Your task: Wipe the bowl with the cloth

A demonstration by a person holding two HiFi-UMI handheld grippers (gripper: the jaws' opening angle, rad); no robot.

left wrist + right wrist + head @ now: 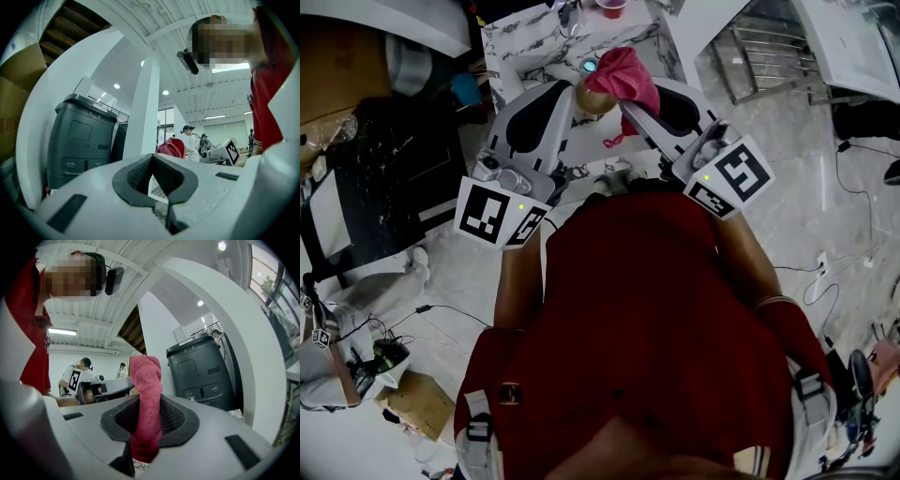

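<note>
Clamped tight in the right tongs (149,427): the red cloth (146,380), pinched at mid-length between both pads. Standing up out of the pads along the line of the jaws, long axis running straight away from the tongs, top end rounded and folded over, short lower end poking out beneath the pads. In the head view, bunched just beyond the right tips, with one thin tail hanging back toward the person.

Pressed together at the left tongs (157,183), with nothing seen between the pads in the left gripper view. Angled inward toward the right tongs, tips near each other.

Just beside the left tips and partly under the cloth: the tan bowl (589,99), only a rounded piece of it showing. Cannot tell whether touching either pair of tongs, nor what lies inside it.

Beneath it all, a marbled tabletop (530,42). At its far edge, a red cup (611,7), cut off by the frame, contents not made out.
</note>
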